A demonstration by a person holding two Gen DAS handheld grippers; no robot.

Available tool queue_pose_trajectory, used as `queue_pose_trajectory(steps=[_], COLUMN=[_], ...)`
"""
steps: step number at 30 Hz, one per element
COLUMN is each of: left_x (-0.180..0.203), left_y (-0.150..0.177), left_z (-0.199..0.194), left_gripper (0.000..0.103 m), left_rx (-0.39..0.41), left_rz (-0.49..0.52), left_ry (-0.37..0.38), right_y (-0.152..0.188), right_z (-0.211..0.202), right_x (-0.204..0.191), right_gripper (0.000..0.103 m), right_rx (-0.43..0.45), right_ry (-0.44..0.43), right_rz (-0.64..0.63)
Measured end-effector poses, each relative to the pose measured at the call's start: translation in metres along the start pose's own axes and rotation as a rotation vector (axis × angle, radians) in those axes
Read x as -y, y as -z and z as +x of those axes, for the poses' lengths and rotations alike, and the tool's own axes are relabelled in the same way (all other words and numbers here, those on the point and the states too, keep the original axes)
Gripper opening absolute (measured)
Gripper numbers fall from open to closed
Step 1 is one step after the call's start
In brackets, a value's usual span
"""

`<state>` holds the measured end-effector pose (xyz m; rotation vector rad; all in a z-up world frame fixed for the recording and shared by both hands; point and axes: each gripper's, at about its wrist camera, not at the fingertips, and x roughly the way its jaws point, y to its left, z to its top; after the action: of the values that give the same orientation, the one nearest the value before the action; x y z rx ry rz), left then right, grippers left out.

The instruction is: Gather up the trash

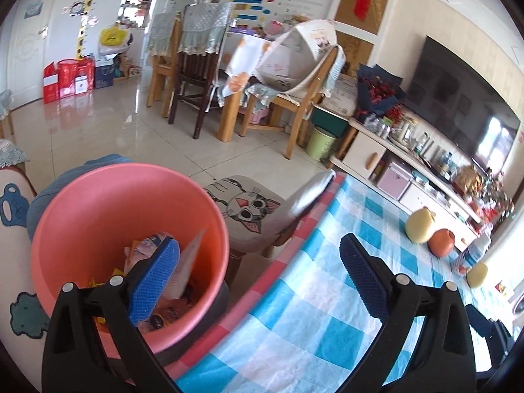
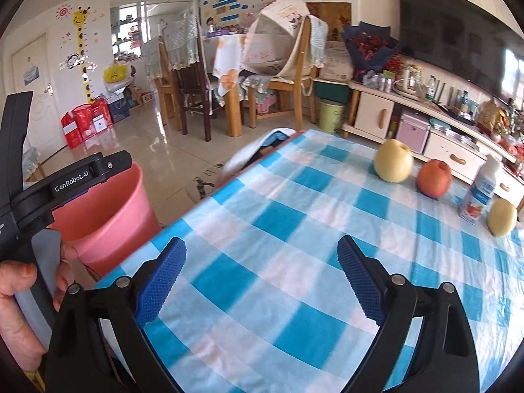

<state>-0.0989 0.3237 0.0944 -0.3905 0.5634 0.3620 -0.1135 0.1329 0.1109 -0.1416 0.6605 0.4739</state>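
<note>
A pink bin stands beside the table's left edge, with several wrappers and paper scraps inside; it also shows in the right wrist view. My left gripper is open and empty, its left finger over the bin's mouth and its right finger over the table edge. My right gripper is open and empty above the blue-and-white checked tablecloth. The left gripper's black body shows at the left of the right wrist view, above the bin.
On the table's far right stand a yellow pear, a red apple, a small drink bottle and another yellow fruit. A cat-print stool stands behind the bin. Dining chairs, a TV cabinet and a green bin lie beyond.
</note>
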Motion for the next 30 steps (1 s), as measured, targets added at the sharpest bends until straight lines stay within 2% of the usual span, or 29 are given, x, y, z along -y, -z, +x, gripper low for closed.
queue_pose_trajectory(steps=[6, 12, 18, 30], left_x=[0.034, 0.072, 0.106, 0.163], left_y=[0.011, 0.025, 0.04, 0.065], left_z=[-0.006, -0.014, -0.028, -0.064], left_gripper=[0.099, 0.099, 0.099, 0.099], left_rx=[-0.002, -0.003, 0.022, 0.077], left_rz=[0.079, 0.2, 0.289, 0.37], left_ry=[0.035, 0.065, 0.098, 0.15], right_y=[0.016, 0.03, 0.04, 0.049], right_z=[-0.025, -0.044, -0.062, -0.1], right_x=[0.043, 0.084, 0.114, 0.162], right_gripper=[0.093, 0.093, 0.093, 0.094], right_rx=[0.027, 0.053, 0.091, 0.164], right_ry=[0.079, 0.139, 0.193, 0.274], right_rz=[0.053, 0.124, 0.147, 0.182])
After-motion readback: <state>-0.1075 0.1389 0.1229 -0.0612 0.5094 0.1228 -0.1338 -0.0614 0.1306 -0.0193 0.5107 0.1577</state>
